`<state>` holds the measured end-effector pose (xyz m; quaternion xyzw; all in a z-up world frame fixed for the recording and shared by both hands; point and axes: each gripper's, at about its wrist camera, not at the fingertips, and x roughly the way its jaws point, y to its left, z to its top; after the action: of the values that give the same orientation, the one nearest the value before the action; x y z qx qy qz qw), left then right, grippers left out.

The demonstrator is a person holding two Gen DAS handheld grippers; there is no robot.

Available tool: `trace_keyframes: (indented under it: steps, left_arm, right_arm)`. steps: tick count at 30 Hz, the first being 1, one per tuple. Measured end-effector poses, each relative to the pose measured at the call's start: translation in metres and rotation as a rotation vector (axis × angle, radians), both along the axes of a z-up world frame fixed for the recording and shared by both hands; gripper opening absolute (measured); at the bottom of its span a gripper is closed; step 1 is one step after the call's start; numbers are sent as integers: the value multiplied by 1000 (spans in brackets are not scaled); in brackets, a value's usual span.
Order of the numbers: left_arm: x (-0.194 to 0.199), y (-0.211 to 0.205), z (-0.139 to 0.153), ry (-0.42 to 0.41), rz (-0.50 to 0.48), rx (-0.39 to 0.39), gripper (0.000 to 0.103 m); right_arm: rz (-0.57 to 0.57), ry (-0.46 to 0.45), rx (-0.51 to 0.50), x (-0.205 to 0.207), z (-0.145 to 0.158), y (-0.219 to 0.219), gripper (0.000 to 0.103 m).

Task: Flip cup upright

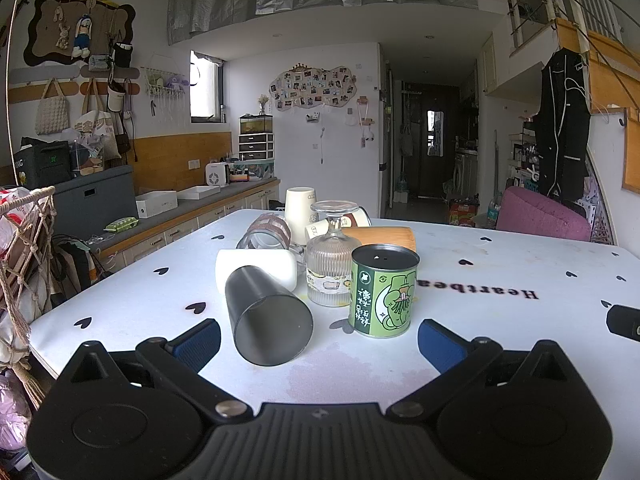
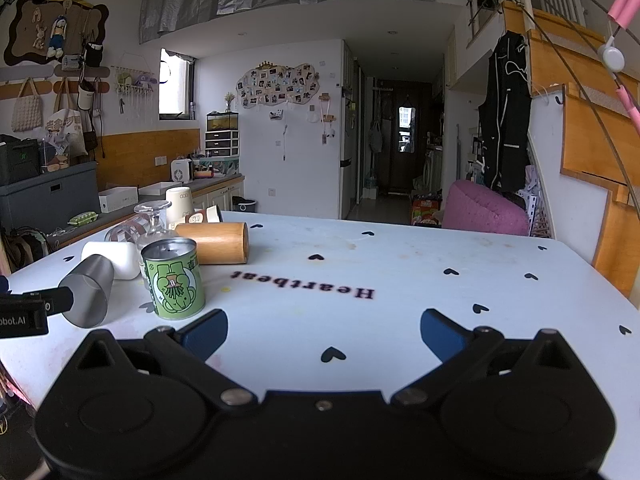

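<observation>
On the table (image 1: 500, 280), the black cup (image 1: 266, 316) lies on its side near the left gripper (image 1: 319, 342), mouth toward it, left of the green can (image 1: 382, 292). Both the left and the right gripper (image 2: 324, 334) are spread wide, holding nothing.

Black cup (image 1: 266, 316) on its side between wide-spread left gripper (image 1: 318, 344) fingers.

A white table (image 1: 500, 280) printed with black hearts fills the foreground. Behind it, a pink seat (image 1: 540, 216) sits under a hanging black jacket (image 1: 562, 128). A photo collage (image 1: 312, 88) hangs on the far wall, with tote bags (image 1: 50, 110) at left above a grey storage box (image 1: 94, 200).
</observation>
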<state>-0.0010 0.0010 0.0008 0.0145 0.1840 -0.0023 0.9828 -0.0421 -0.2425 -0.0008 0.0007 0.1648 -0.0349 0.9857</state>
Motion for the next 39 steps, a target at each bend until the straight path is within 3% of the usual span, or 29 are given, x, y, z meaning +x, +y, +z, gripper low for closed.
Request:
trace_keyframes:
  steps: [39]
  left_arm:
    - [0,3,-3,2,1,0,103]
  right_arm:
    - [0,2,1,-1,0,-1,103]
